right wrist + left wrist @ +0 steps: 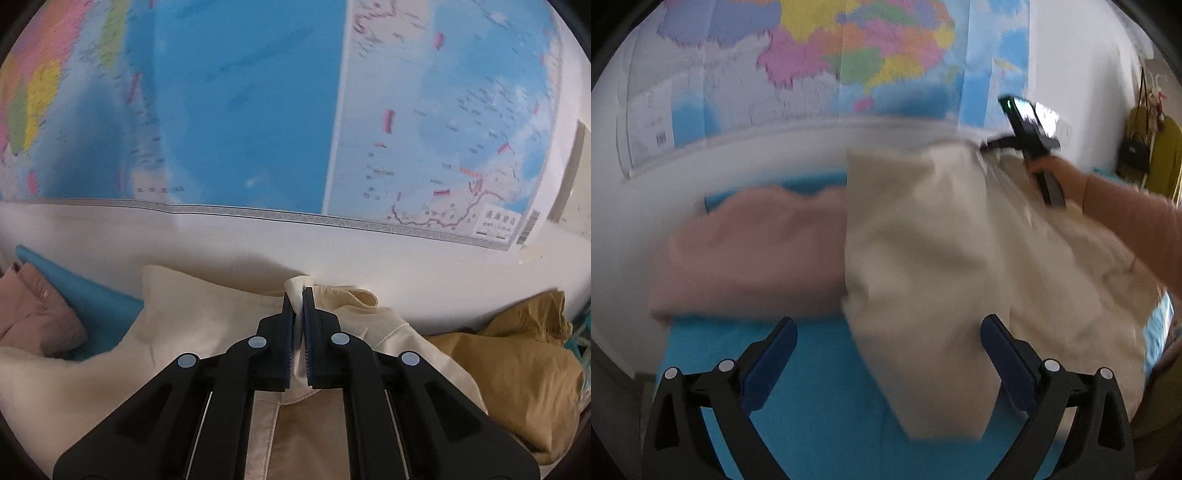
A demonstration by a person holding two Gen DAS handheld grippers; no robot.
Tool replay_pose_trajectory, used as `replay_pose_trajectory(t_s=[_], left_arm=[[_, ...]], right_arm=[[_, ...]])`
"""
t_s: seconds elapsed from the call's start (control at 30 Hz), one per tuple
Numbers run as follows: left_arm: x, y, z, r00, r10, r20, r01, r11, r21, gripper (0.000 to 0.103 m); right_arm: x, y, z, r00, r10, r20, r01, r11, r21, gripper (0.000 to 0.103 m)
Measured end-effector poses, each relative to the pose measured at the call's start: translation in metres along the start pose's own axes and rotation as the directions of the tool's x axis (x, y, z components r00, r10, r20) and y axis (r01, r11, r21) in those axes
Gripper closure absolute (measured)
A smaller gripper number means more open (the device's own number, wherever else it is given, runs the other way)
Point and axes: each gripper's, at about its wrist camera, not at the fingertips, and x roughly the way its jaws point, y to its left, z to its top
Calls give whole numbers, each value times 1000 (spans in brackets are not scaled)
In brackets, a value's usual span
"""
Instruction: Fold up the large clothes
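With the right gripper [298,295] pinching the cream garment [934,240] at its far edge and the left gripper [888,332] open, unfolding looks underway; next, the left should probably grab a near edge.

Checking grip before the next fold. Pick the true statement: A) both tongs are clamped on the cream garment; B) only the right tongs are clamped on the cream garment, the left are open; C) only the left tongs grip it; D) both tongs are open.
B: the right tongs pinch a fold of the cream garment, while the left tongs stand wide open with nothing between them.
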Motion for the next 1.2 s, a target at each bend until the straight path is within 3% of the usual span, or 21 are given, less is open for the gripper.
replay_pose_trajectory(t_s=[0.1, 0.17, 0.23, 0.27, 0.37, 0.43, 0.57, 0.63, 0.73, 0.77, 0.8, 0.83, 0.87, 0.9, 0.97, 1.0, 1.03, 1.07, 1.13, 1.2], left_arm=[[12, -9, -13, 996, 71, -47, -70, 997, 18, 12], [20, -14, -12, 994, 72, -79, -71, 997, 7, 63], [22, -15, -9, 993, 84, -83, -86, 996, -17, 74], [19, -17, -7, 992, 102, -67, -103, 995, -13, 79], [11, -15, -3, 992, 118, -34, -120, 991, -52, 86], [6, -12, 1, 992, 127, -17, -128, 988, -91, 89], [-22, -11, 24, 987, 158, 19, -154, 978, -142, 93], [-51, -14, 47, 985, 165, 53, -156, 977, -142, 93], [-85, -19, 86, 975, 209, 70, -199, 972, -127, 92], [-91, -28, 93, 968, 243, 69, -236, 967, -98, 89], [-90, -41, 99, 944, 322, 70, -322, 947, -13, 85], [-83, -51, 99, 911, 405, 74, -409, 910, 60, 67], [-71, -60, 95, 840, 537, 82, -543, 829, 134, 36], [-61, -62, 88, 810, 582, 70, -585, 796, 159, 27], [-52, -52, 72, 893, 450, -2, -446, 885, 134, 26], [-50, -46, 63, 897, 442, -11, -439, 893, 99, 26], [-48, -38, 51, 884, 468, -16, -465, 882, 74, 23], [-48, -29, 39, 886, 463, -40, -461, 886, 42, 23], [-57, -14, 22, 905, 421, -65, -424, 904, -57, 23], [-77, -11, 4, 933, 359, -13, -358, 925, -125, 23]], right_arm=[[10, 18, -4, 999, -41, -8, 41, 997, -64, 93], [6, 19, -6, 999, -31, -45, 27, 996, -79, 77], [-18, 13, -8, 999, 12, -35, -14, 998, -62, 47], [-36, 7, -10, 1000, 18, -6, -18, 998, -56, 42], [-95, -1, -23, 988, 149, 26, -147, 987, -72, 39], [-140, 7, -46, 956, 294, 7, -290, 947, -142, 34], [-190, 18, -93, 912, 406, -58, -407, 877, -254, 31], [-200, 39, -116, 851, 507, -139, -525, 810, -260, 33], [-217, 66, -135, 821, 542, -180, -571, 771, -283, 34], [-217, 74, -142, 802, 562, -201, -597, 752, -280, 34], [-215, 75, -147, 789, 574, -218, -614, 741, -273, 34], [-212, 78, -151, 785, 576, -229, -620, 736, -272, 34], [-212, 81, -154, 779, 583, -232, -627, 733, -264, 34], [-212, 78, -152, 762, 598, -248, -647, 719, -255, 34], [-209, 93, -157, 743, 608, -280, -669, 693, -270, 34], [-209, 96, -158, 751, 598, -279, -660, 694, -287, 33], [-209, 101, -161, 763, 585, -275, -646, 697, -311, 33], [-208, 106, -165, 762, 581, -287, -648, 690, -322, 33], [-202, 116, -165, 782, 549, -297, -624, 700, -348, 31], [-192, 120, -180, 802, 515, -303, -597, 715, -363, 30]])
